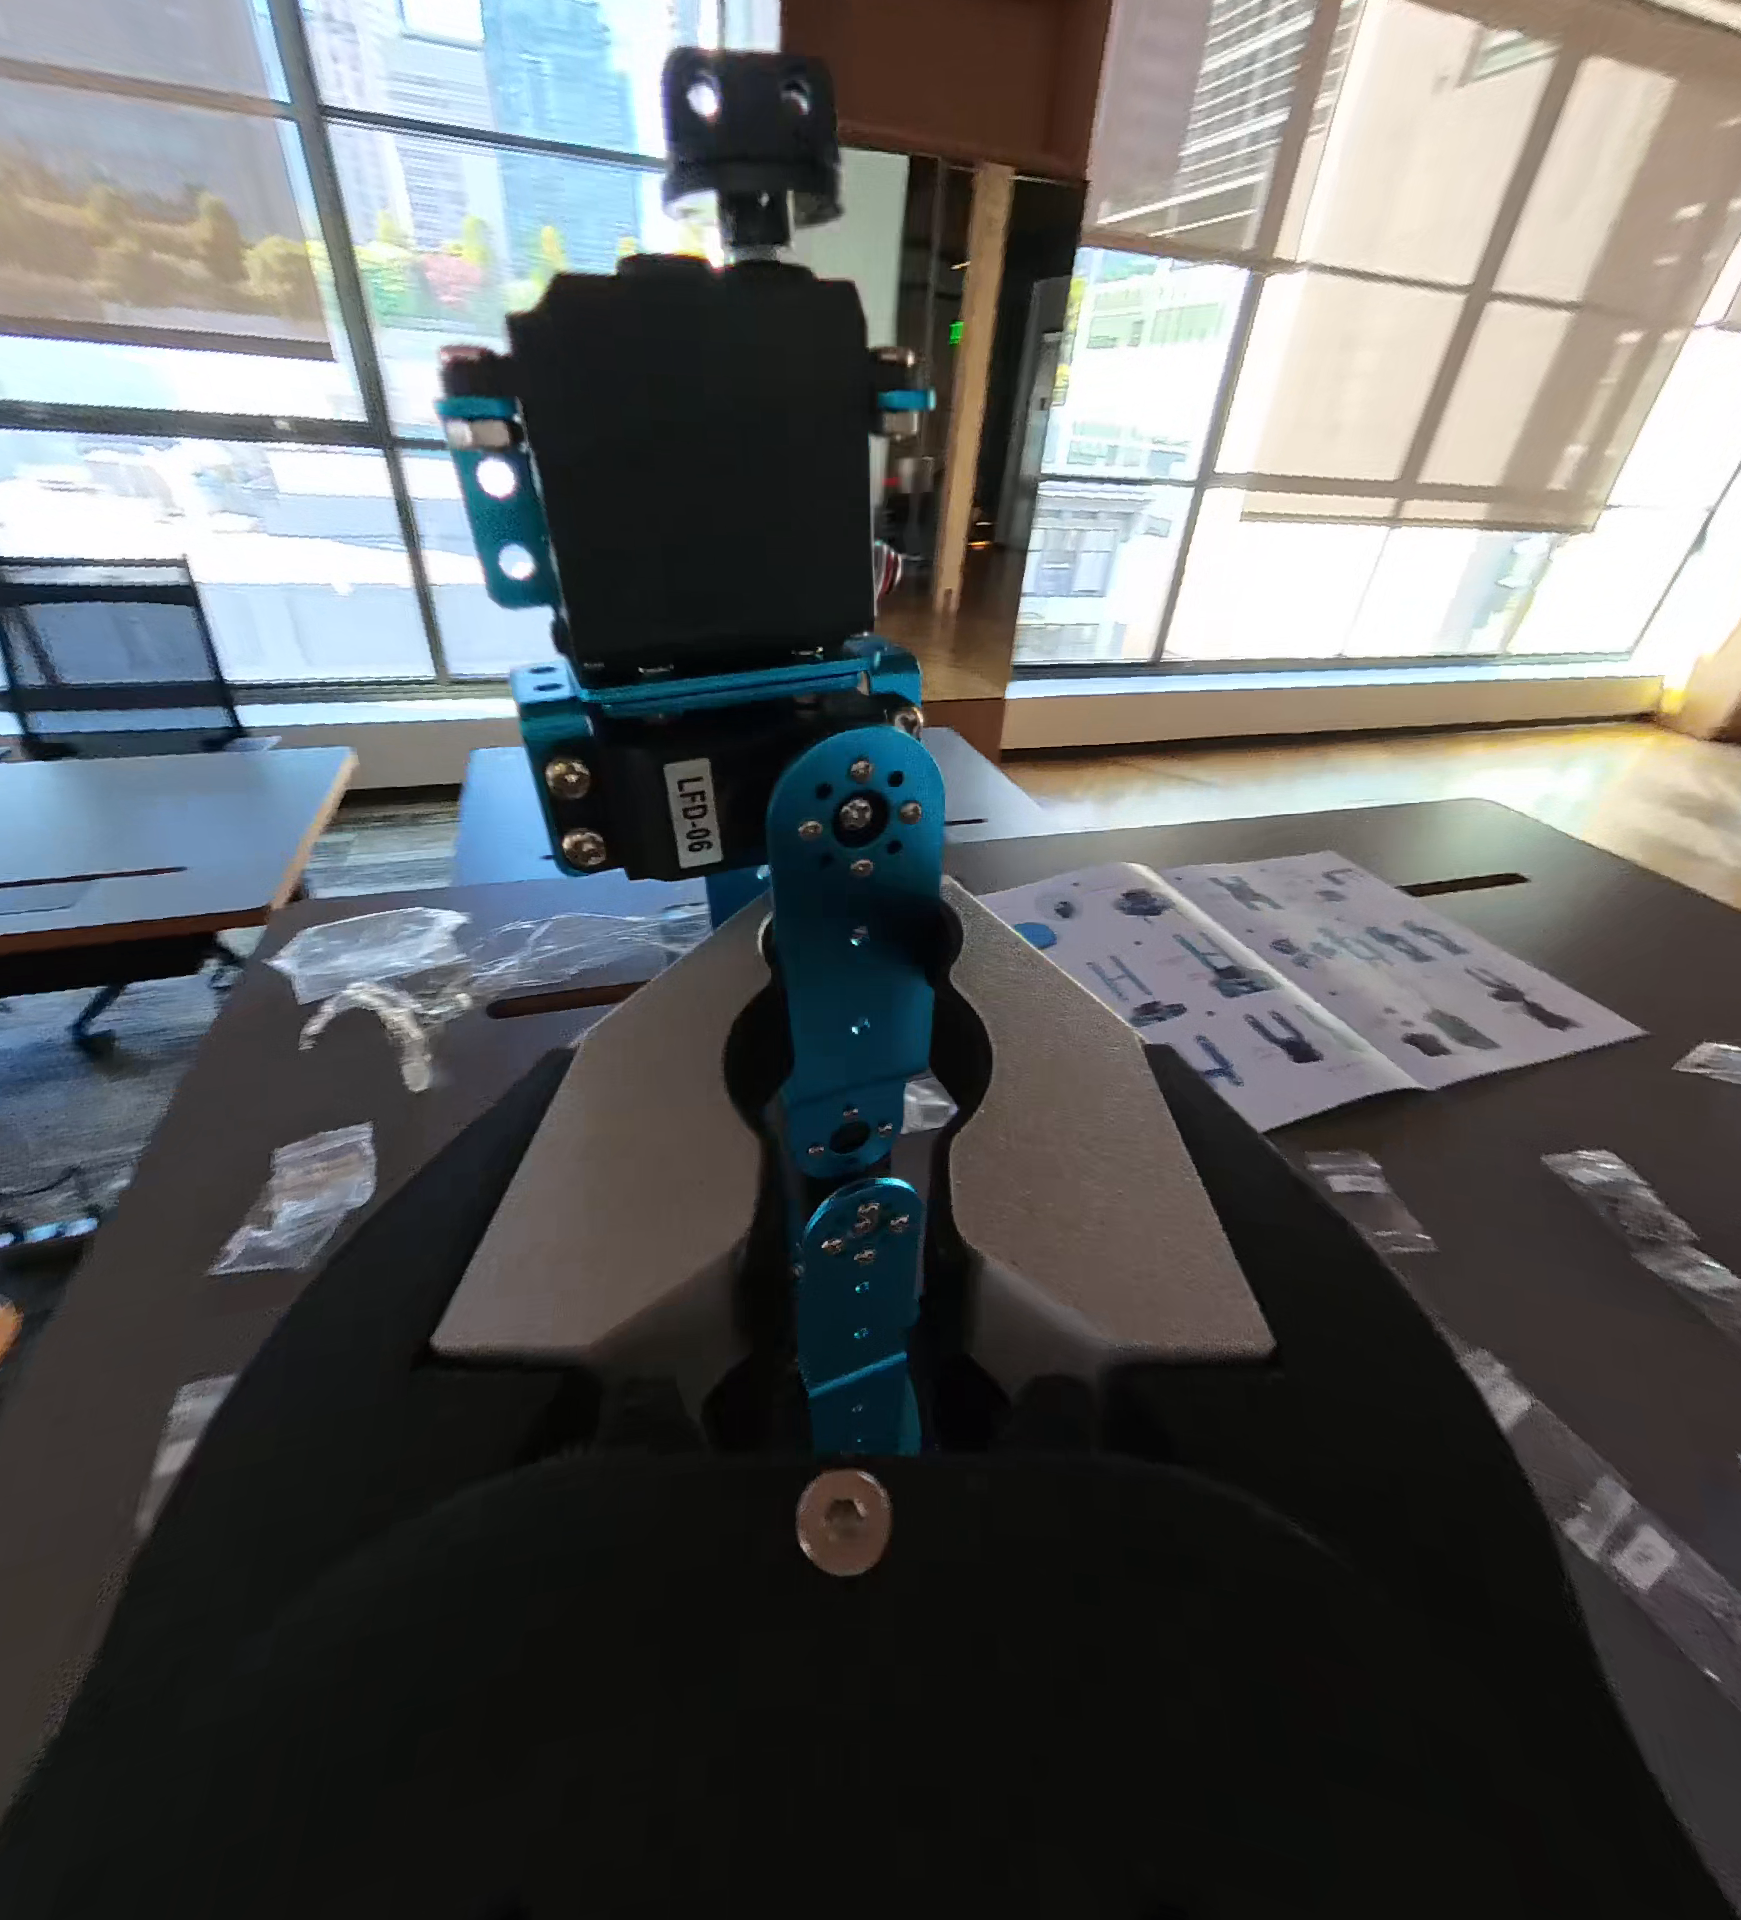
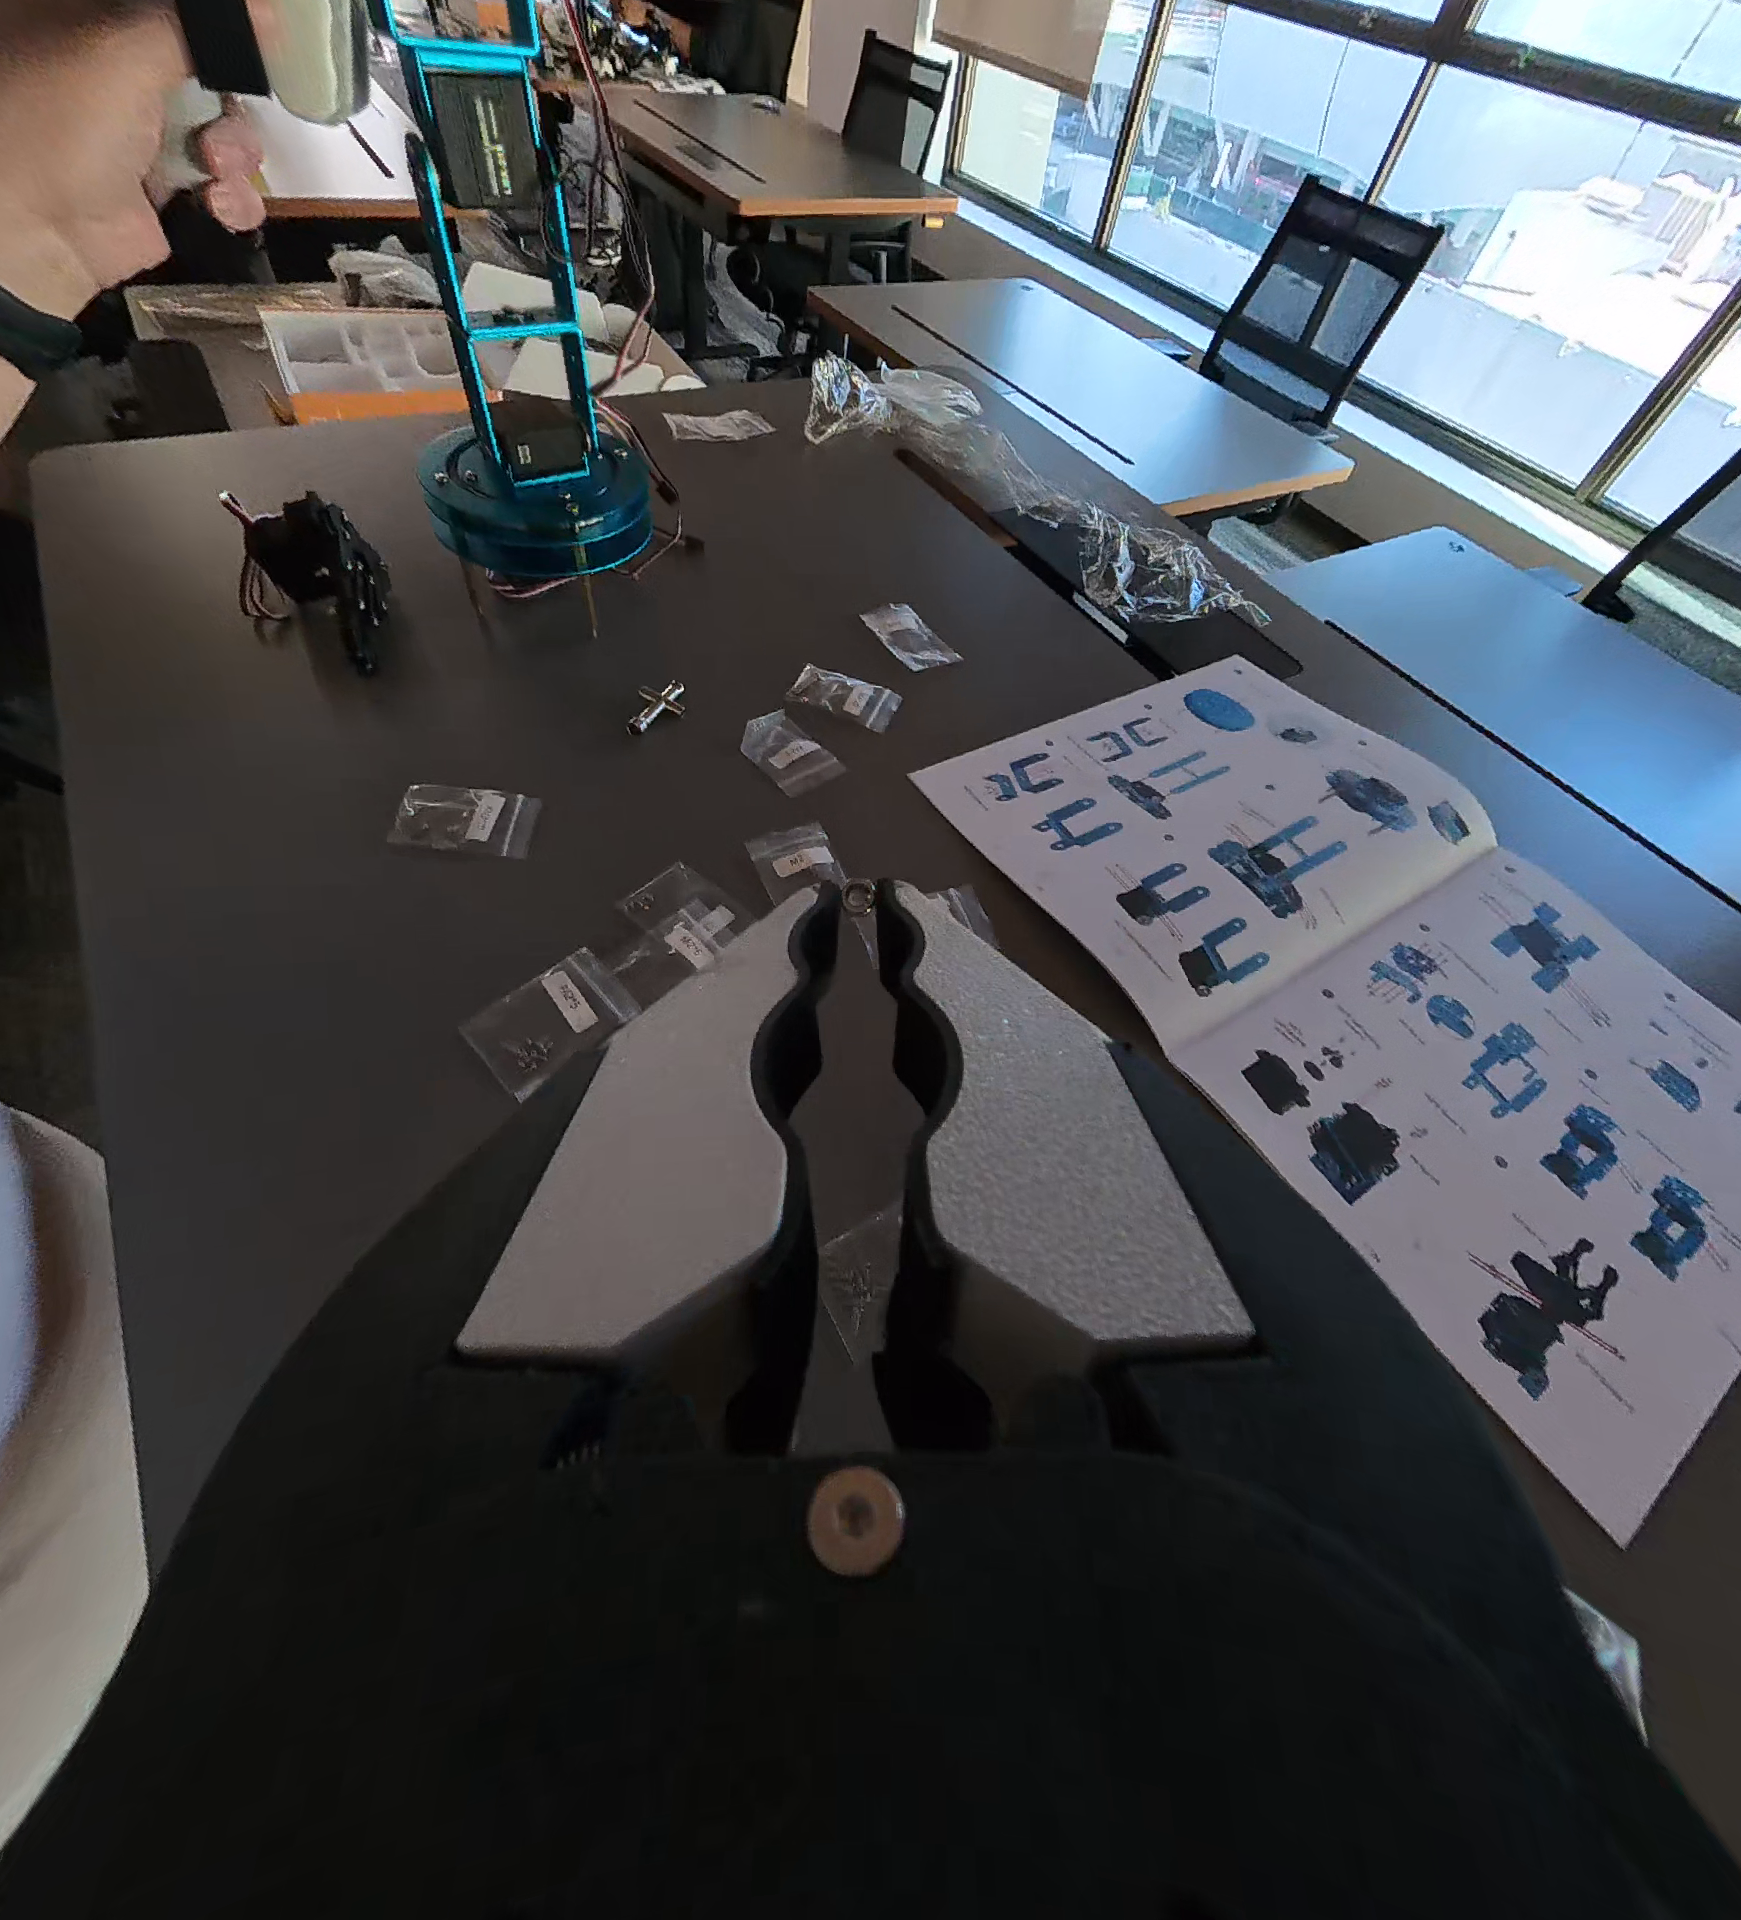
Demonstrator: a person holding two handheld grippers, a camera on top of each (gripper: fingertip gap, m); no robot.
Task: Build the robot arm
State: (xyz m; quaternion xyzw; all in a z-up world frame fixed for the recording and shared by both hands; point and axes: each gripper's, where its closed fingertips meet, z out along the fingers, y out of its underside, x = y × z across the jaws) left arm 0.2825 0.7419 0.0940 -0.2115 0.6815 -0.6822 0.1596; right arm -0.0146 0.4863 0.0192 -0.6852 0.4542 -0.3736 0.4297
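My left gripper [image 1: 858, 935] is shut on the blue metal link [image 1: 861, 997] of a small blue-and-black robot arm and holds it upright; two black servos [image 1: 689, 468] sit above the link. In the right wrist view the same arm [image 2: 492, 312] stands on its round blue base [image 2: 533, 499] at the far left of the dark table [image 2: 222, 935], with a person's hand [image 2: 14, 187] beside it. My right gripper [image 2: 859, 896] is shut on a small metal nut [image 2: 858, 894], pinched at the fingertips above the table.
An open instruction booklet [image 2: 1365, 1039] lies at the right, also showing in the left wrist view [image 1: 1313, 977]. Several small clear parts bags [image 2: 461, 821], a cross-shaped metal wrench [image 2: 658, 707] and a black claw part [image 2: 326, 571] lie scattered. Crumpled plastic wrap [image 2: 1001, 468] lies at the far edge. The tips of one gripper are about 40 cm away from the tips of the other.
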